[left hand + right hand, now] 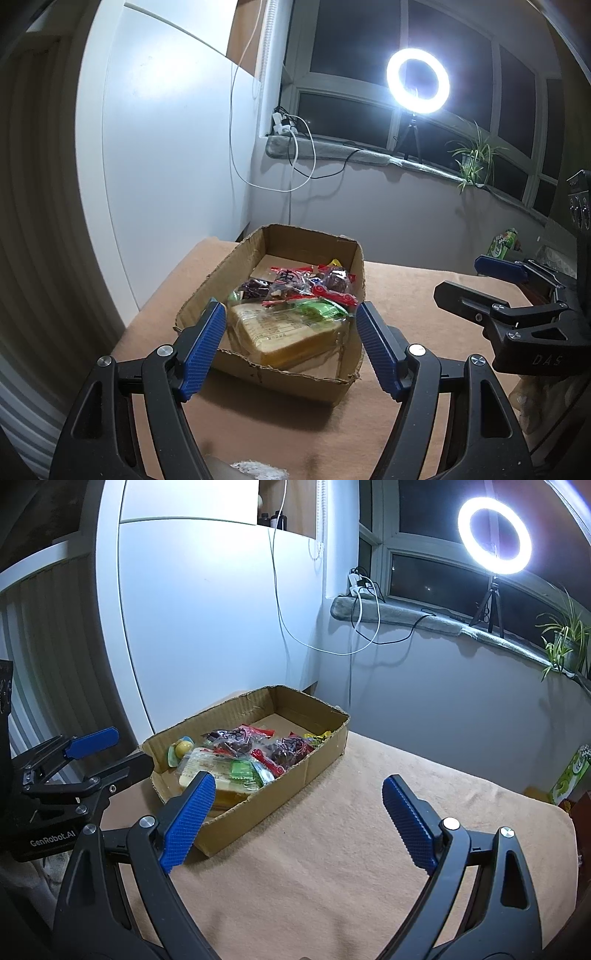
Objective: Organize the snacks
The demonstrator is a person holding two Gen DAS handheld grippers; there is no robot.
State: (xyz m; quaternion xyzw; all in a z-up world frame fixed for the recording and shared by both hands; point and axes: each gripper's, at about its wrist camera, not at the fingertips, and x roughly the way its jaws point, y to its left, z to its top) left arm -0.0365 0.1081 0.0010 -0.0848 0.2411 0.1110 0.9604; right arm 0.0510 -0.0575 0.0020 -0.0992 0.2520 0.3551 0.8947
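The cardboard box (pixel 280 306) sits on the tan-covered bench (pixel 351 849), straight ahead of the left hand-held gripper (pixel 291 347) and ahead and to the left of the right hand-held gripper (pixel 299 819). Both stand with their blue pads apart and nothing between them. Nearest the left one, at the box's near end, lies a wrapped sandwich bread wedge (pixel 284 332): probably light, soft and easily crushed, its clear film slippery, so a gentle pinch across the thick crust edge looks safer than a squeeze on the flat faces. Beyond it the small wrapped snacks (pixel 306 284) are piled loose; they look light and crinkly, best taken by a twisted wrapper end. The box itself is thin, torn at its rim and likely to flex if pinched by one wall. A green carton (pixel 570 771) stands to the right of the right hand-held gripper.
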